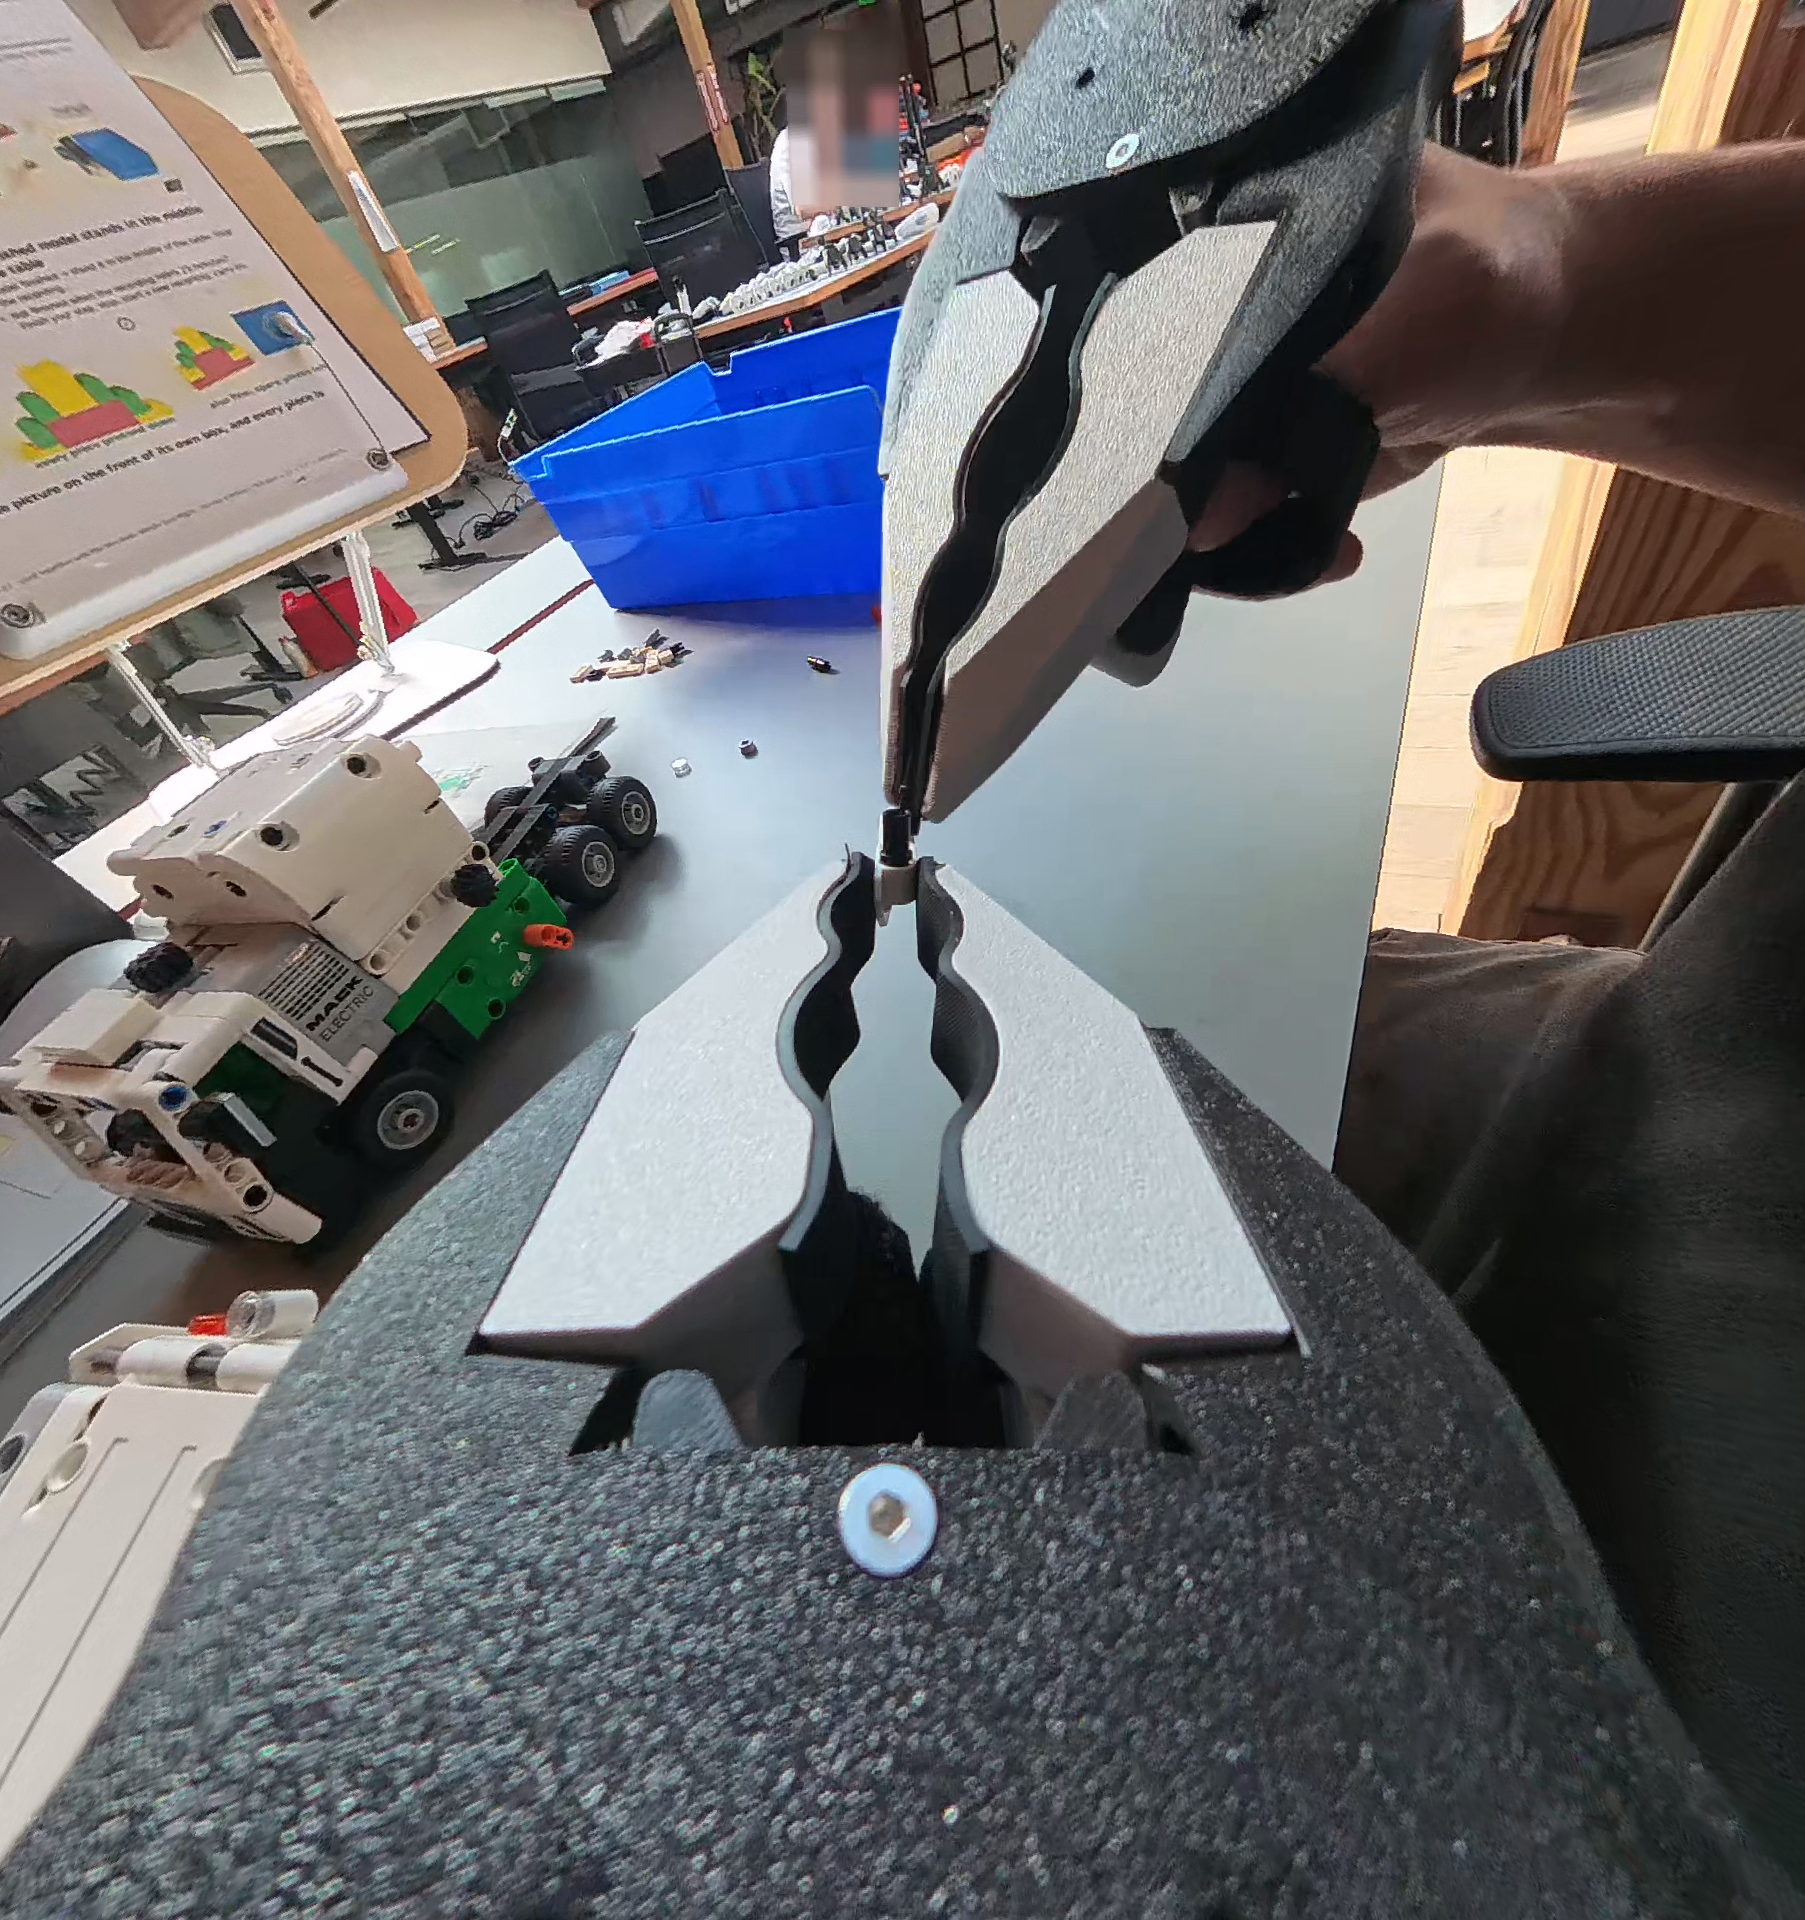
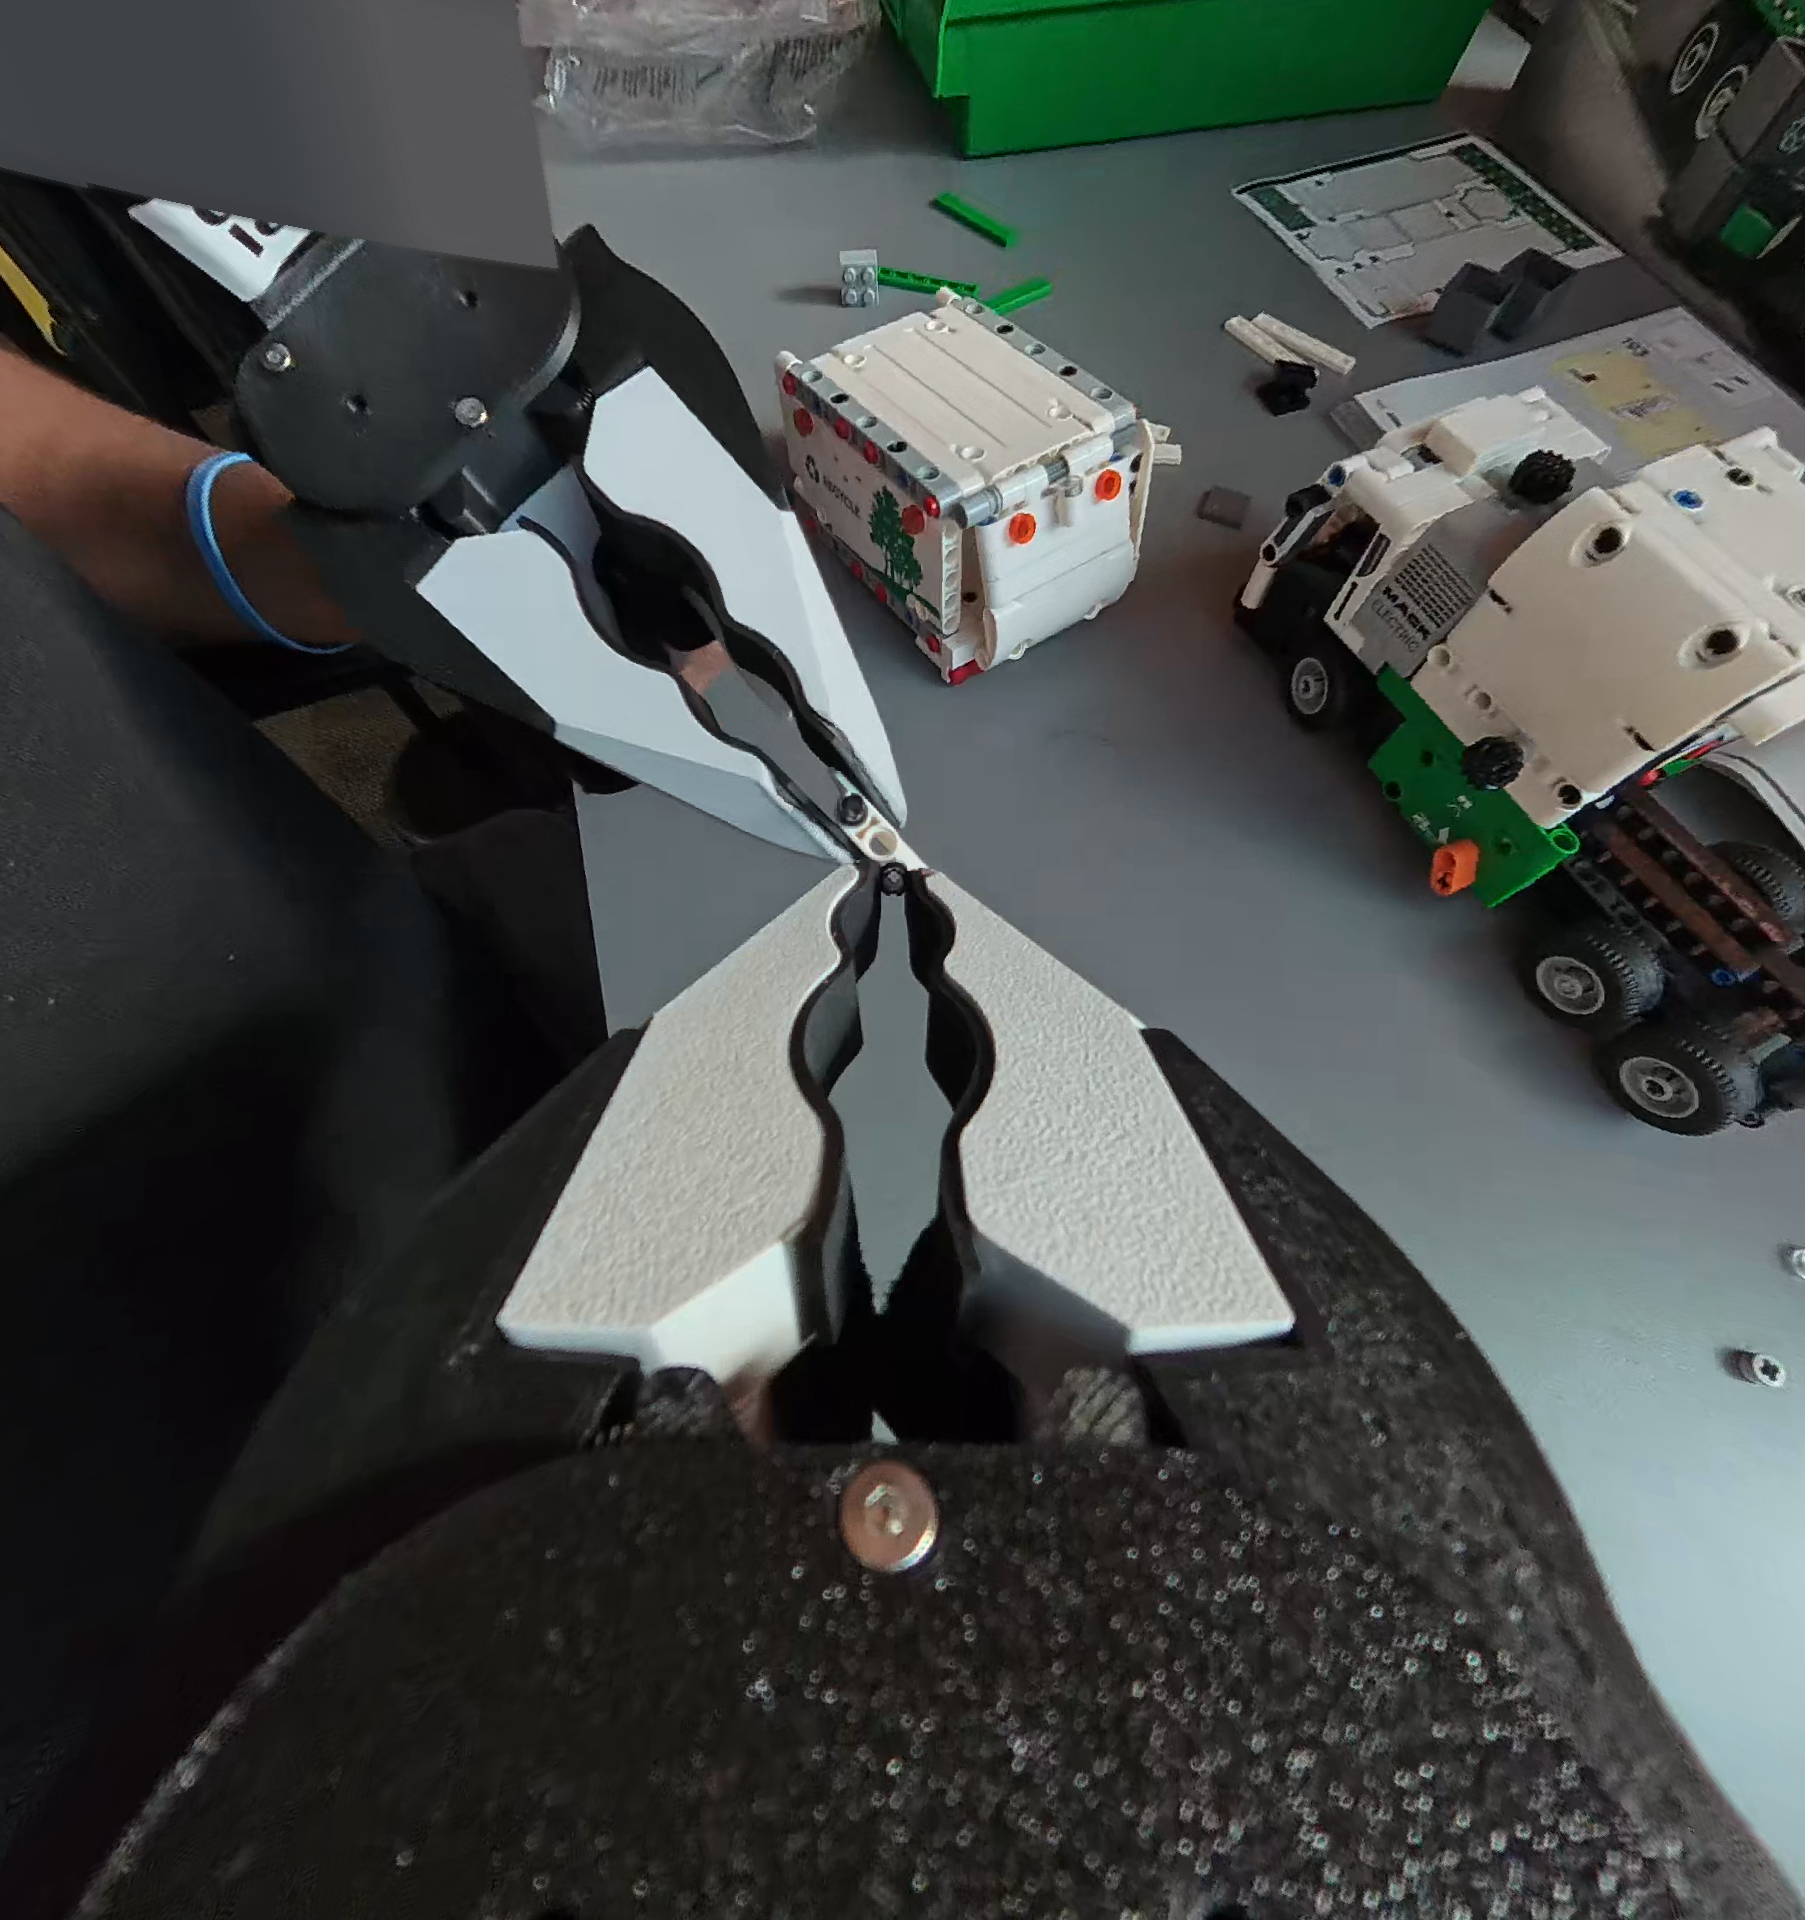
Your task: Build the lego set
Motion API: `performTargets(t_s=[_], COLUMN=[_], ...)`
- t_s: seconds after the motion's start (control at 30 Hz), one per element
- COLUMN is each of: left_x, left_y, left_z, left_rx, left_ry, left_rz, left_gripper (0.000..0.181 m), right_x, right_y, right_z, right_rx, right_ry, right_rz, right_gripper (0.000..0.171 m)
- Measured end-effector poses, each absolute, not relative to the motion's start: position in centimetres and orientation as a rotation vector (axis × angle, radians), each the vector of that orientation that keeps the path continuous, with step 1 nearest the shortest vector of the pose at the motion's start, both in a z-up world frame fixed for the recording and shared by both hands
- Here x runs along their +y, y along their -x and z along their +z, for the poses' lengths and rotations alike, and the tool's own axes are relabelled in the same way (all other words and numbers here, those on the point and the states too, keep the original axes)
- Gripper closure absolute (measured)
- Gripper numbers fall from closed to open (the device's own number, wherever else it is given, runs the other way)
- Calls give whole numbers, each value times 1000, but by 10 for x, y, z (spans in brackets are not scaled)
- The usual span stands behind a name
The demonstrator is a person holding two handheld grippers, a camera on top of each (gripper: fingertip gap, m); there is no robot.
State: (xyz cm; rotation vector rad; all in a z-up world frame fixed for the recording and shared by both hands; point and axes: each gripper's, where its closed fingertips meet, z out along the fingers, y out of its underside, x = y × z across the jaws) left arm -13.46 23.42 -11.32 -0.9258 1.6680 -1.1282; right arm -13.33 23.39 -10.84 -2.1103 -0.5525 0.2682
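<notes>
Meeting above the grey bench [image 2: 1137, 935], left hand-held gripper [image 1: 896, 883] pinching a small white beam [image 1: 894, 891], right hand-held gripper [image 2: 893, 881] pinching a black pin [image 2: 892, 880], truck [image 2: 1563, 727] beside them, blue bins [image 1: 732, 488] beyond the truck, contents hidden, open workshop behind.

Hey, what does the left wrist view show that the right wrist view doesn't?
Only the left wrist view shows the blue plastic bins and the instruction sheet on a wooden stand. Only the right wrist view shows the green cardboard box and the white brick-built container body. Both show the white and green toy truck, and the two claws meeting tip to tip, the left claw gripping a small white beam, the right claw a black pin.
</notes>
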Motion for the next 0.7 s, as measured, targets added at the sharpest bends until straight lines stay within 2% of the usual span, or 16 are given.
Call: performTargets(t_s=[0.43, 0.7], left_x=[221, 212], left_y=[134, 140], left_z=[-127, -125], left_rx=[1754, 1801], left_ry=[830, 850], left_rz=[-980, -1107], left_gripper=[175, 176], right_x=[223, 215], right_y=[138, 142], right_z=[-123, -124], right_rx=[-714, -850], right_ry=[2188, 2108], right_rz=[239, 392], right_gripper=[167, 167])
